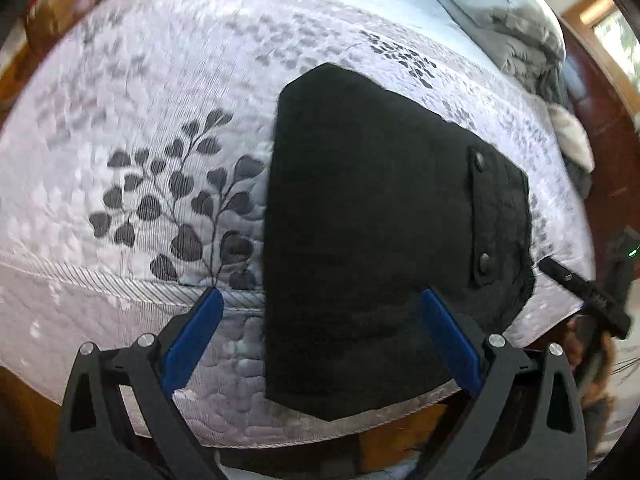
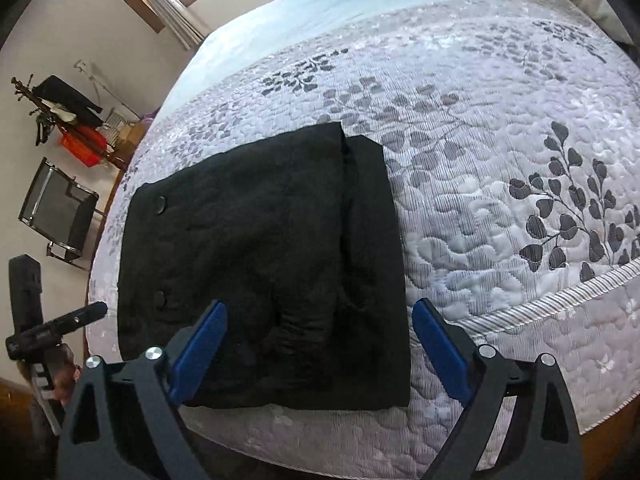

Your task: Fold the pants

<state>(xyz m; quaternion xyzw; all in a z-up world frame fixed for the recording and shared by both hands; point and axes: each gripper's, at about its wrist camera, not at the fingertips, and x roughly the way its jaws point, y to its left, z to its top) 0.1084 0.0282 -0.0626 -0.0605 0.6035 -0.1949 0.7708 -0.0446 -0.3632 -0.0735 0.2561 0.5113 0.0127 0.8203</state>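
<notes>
Both grippers stand wide with nothing between their blue pads: the left gripper [image 1: 320,300] hangs over the near left edge of the pants [image 1: 372,240], the right gripper [image 2: 320,312] over their near right part, neither touching the cloth. Beneath them spreads the bed [image 1: 132,100] with its pale quilt printed with grey leaf sprays, a heap of grey bedding [image 1: 516,20] at the far end beyond the pants. Black and folded into a compact rectangle, the pants [image 2: 260,260] lie flat near the bed's front edge, two round buttons [image 2: 161,204] showing along one side.
</notes>
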